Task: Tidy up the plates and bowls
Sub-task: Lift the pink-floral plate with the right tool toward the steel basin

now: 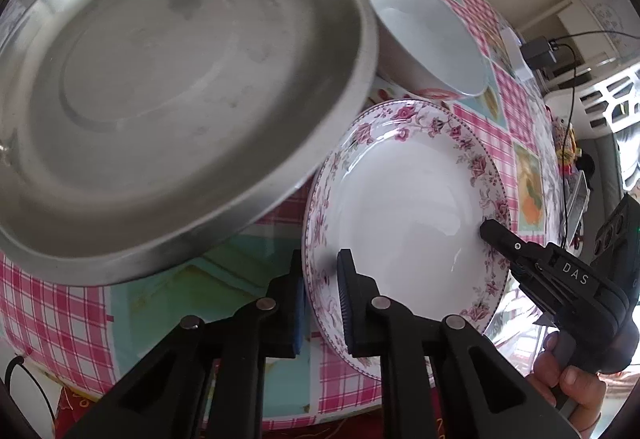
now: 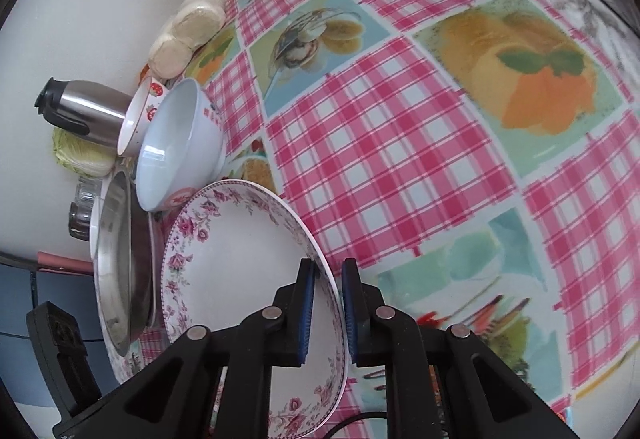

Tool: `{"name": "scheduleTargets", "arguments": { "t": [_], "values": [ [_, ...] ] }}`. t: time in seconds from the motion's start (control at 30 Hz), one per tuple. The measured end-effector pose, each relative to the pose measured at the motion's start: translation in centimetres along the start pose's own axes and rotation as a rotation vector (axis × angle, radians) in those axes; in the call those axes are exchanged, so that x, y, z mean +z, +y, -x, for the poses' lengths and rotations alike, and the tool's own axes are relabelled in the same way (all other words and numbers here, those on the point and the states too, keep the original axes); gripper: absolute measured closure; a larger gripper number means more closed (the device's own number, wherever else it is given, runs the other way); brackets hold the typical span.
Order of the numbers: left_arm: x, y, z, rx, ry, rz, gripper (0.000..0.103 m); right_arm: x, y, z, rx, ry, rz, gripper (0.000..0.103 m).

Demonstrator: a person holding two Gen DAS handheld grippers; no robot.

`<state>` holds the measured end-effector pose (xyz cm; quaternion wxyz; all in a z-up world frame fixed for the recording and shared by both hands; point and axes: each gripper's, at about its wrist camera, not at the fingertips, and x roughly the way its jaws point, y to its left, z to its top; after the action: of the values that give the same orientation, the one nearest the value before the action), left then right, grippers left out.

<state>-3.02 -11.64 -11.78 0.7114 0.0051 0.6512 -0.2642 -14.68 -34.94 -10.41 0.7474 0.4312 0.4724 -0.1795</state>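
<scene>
Both claws are clamped on the floral-rimmed plate (image 1: 408,199): the left claw (image 1: 322,299) on its near-left rim, the right claw (image 2: 328,313) on the opposite rim. The plate lies on the checked table (image 2: 400,159), between a steel pan (image 1: 168,87) and a white bowl (image 1: 424,35).

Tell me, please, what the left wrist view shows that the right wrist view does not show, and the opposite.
Only the left wrist view shows the inside of the steel pan full-on, the person's hand under the right gripper, and a white basket off the table.

Only the right wrist view shows the steel flask, the cabbage, the wrapped round cakes and the strawberry bowl.

Both show the floral plate with both grippers shut on its rim, the left gripper included, the white bowl and the checked tablecloth.
</scene>
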Motion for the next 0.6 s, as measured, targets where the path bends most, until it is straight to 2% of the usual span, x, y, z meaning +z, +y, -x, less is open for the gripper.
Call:
{"name": "scheduleTargets", "arguments": {
  "t": [0.23,0.6],
  "values": [
    [0.0,-0.4,1.0,-0.041,-0.035,-0.031,0.09,0.0,-0.3,2.3,0.005,-0.058,0.02,0.095],
    [0.1,-1.4,2.3,-0.075,-0.078,-0.073,0.09,-0.5,-0.8,4.4,0.034,-0.106,0.015,0.095]
  ]
}}
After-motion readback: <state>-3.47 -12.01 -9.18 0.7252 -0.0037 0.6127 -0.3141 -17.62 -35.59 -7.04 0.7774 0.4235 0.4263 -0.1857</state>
